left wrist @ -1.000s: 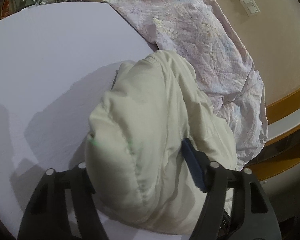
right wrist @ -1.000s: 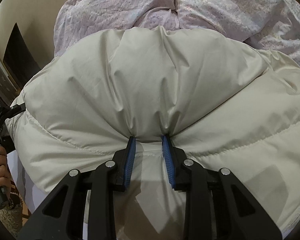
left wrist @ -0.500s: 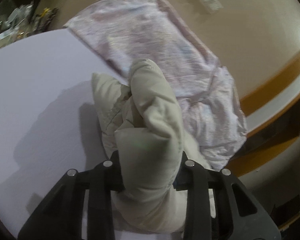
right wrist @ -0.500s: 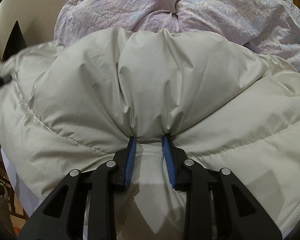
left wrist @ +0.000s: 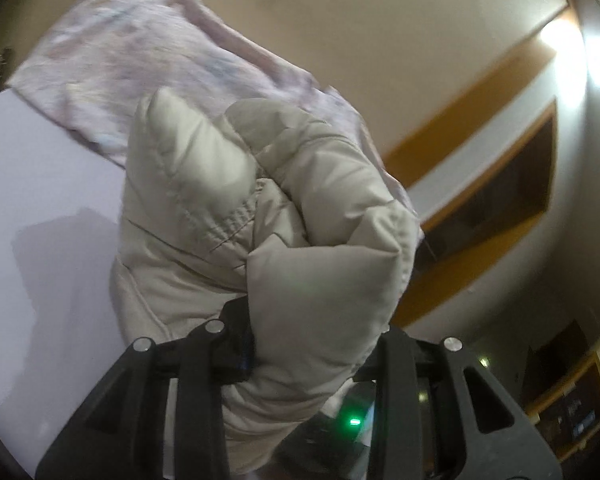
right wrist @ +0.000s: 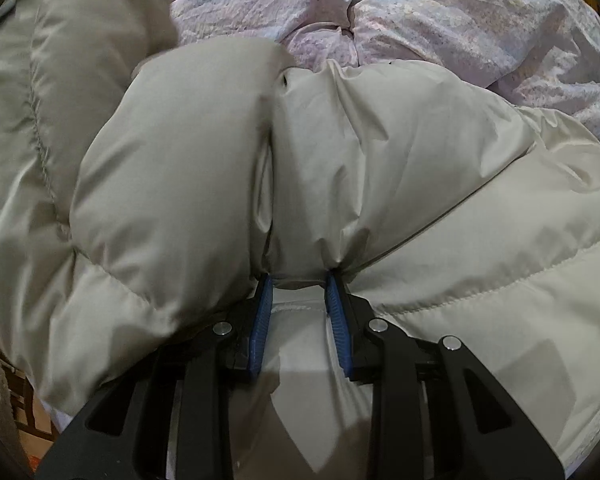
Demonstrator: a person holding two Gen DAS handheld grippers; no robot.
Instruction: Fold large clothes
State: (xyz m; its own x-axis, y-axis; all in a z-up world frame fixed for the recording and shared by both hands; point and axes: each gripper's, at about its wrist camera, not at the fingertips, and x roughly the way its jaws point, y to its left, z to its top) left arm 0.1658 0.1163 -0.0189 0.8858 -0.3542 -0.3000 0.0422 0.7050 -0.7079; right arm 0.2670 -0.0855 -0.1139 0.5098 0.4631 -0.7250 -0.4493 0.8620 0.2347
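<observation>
A cream puffer jacket lies bunched on a white bed sheet. My left gripper is shut on a thick fold of the jacket and holds it lifted above the bed; its fingertips are buried in the fabric. My right gripper is shut on a pinch of the jacket's edge, its blue pads close together. In the right wrist view a lifted part of the jacket rises at the upper left.
A crumpled pale pink floral quilt lies behind the jacket, also in the left wrist view. A beige wall and a wooden headboard shelf stand to the right of the bed.
My left gripper closed on the jacket fold and lifted it up and over toward the right gripper. In the right wrist view the jacket's left part rose and folded inward. The right gripper held still.
</observation>
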